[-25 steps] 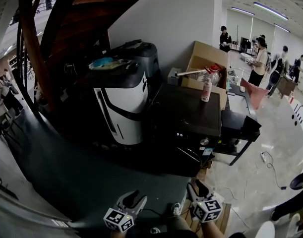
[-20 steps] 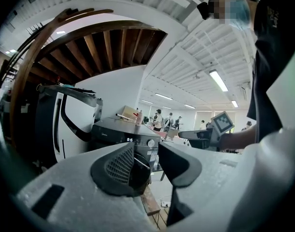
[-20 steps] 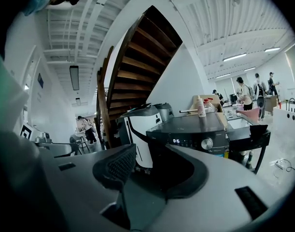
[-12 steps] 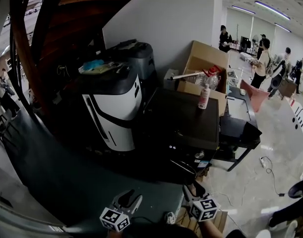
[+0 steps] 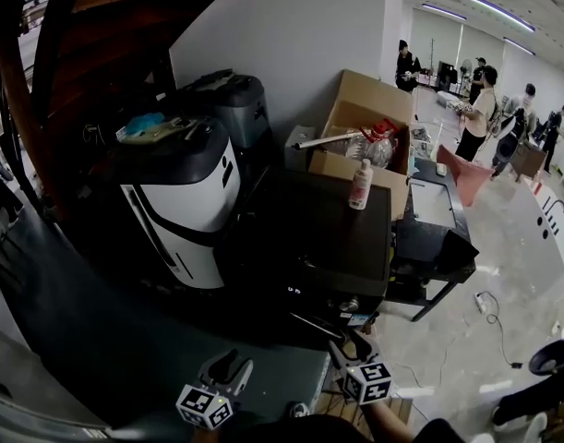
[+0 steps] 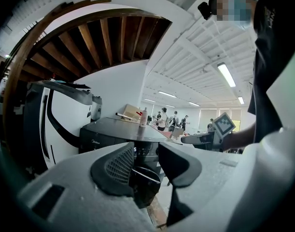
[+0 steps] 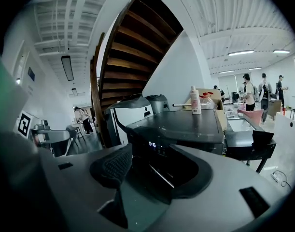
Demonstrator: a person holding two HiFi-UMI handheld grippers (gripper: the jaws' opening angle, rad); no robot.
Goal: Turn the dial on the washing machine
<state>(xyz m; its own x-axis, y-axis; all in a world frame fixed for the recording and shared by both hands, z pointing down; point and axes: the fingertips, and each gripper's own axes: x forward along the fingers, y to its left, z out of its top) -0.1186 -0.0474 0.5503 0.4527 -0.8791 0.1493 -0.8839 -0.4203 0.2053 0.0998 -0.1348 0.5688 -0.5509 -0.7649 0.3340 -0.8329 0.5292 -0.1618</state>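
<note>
The black washing machine (image 5: 328, 220) stands in the middle of the head view, with a small lit display (image 5: 292, 291) on its front edge and a small silvery dial (image 5: 353, 305) to the right of it. My right gripper (image 5: 349, 347) is just below that dial, apart from it. Its jaws are opening, and only the machine (image 7: 186, 122) and its display (image 7: 152, 144) show beyond them. My left gripper (image 5: 234, 365) hangs lower left, open and empty, facing the machine's corner (image 6: 118, 129). From the left gripper view the right gripper (image 6: 205, 138) shows at the right.
A white and black appliance (image 5: 185, 201) and a grey one (image 5: 228, 100) stand left of the machine. On its far side are a cardboard box (image 5: 360, 137) and a white bottle (image 5: 360, 185). A low black table (image 5: 434, 247) is at its right. People stand far back right.
The washing machine has come closer and shifted left and down in the head view. Both grippers have moved up toward its front, the right one nearing the dial.
</note>
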